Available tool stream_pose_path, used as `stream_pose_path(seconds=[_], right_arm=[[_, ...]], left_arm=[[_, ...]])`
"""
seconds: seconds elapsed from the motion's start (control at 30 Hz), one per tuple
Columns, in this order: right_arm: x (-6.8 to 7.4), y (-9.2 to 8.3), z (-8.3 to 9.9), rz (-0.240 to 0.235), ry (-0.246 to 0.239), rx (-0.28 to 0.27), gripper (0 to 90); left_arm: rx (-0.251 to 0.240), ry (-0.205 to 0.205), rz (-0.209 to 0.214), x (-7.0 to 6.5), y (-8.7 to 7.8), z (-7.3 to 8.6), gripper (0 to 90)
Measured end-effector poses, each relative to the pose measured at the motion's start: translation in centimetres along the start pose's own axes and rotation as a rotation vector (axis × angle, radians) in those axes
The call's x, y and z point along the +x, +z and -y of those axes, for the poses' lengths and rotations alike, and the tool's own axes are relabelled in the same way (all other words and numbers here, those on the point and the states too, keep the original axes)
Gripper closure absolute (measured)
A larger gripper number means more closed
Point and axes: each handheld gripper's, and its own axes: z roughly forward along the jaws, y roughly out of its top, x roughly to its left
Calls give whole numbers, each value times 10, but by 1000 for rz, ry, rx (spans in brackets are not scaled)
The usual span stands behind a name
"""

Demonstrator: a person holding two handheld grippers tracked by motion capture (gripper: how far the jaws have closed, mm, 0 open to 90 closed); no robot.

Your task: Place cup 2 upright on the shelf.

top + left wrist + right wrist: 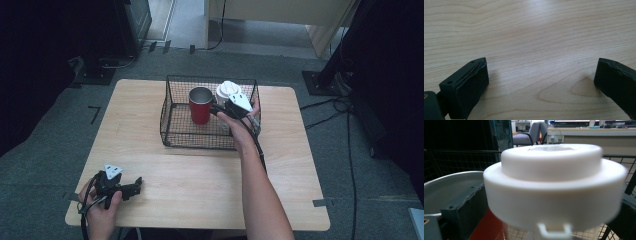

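Right now your right gripper (226, 106) sits inside the wire basket (172, 125) in the upper middle of the high view, its jaws spread to either side of the white-lidded cup (554, 187). In the right gripper view the lid fills the centre, with one black jaw low at the left edge and the other at the far right; both appear clear of the cup, so I judge this a release with the cup already set down. The red mug (200, 106) stands just beside it on the left, close enough to knock. Back the gripper out along its own line, keeping the jaws wide until they clear the lid, then lift over the basket rim. Your left gripper (131, 187) rests at the lower left of the wooden table (280, 190), jaws apart and holding nothing.
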Motion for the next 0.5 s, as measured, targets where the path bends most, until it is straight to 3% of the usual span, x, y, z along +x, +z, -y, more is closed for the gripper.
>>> stream_pose_path(seconds=[0.13,0.3,0.5], right_arm=[[2,-2,-1,14,-6,-28,15],[3,-5,-2,49,-37,-17,15],[1,-8,-4,58,-24,-20,15]], left_arm=[[0,0,0,0,0,0,1],[0,0,0,0,0,0,1],[0,2,1,0,0,0,1]])
